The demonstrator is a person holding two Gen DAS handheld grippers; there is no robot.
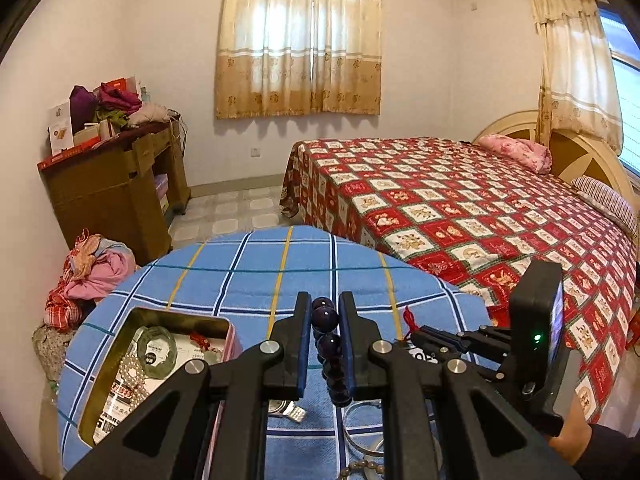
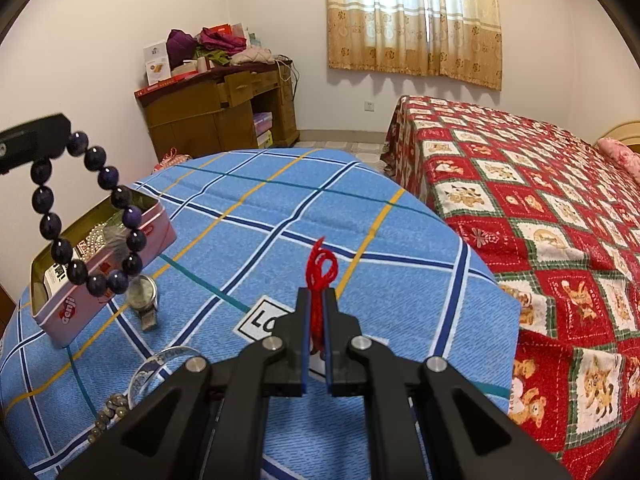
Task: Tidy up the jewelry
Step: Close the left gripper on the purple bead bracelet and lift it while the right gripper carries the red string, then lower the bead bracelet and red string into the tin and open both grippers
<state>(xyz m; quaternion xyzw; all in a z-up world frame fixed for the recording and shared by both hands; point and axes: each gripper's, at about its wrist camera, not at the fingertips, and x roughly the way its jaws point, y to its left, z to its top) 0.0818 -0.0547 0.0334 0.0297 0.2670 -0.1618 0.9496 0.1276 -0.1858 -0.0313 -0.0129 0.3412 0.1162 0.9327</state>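
**Left wrist view: both grippers hold jewelry above the blue plaid table**

Left wrist view shows the left gripper [image 1: 325, 312] with its jaws closed narrowly on a bracelet of dark purple round beads [image 1: 330, 348], the beads stacked in a line between the blue-lined fingers. Below and to the left, an open rectangular pink tin [image 1: 232, 334] sits on the blue plaid tablecloth [image 1: 248, 272]; inside it lie a pale green jade bangle [image 1: 157, 352] and a string of small pearl-like beads [image 1: 130, 376]. A silver metal wristwatch [image 1: 289, 410] lies on the cloth just under the gripper.

In the right wrist view the right gripper [image 2: 317, 300] has its jaws pinched nearly together on a red cord loop [image 2: 321, 270], whose curled end sticks up past the fingertips. The purple bracelet hangs as a full ring from the left gripper at the left edge, in the air in front of the tin. Near the bottom left, a clear glassy bangle [image 2: 160, 364] and a strand of small grey-brown beads [image 2: 108, 412] rest on the cloth. A bed with a red patchwork cover [image 2: 540, 216] stands just beside the table.
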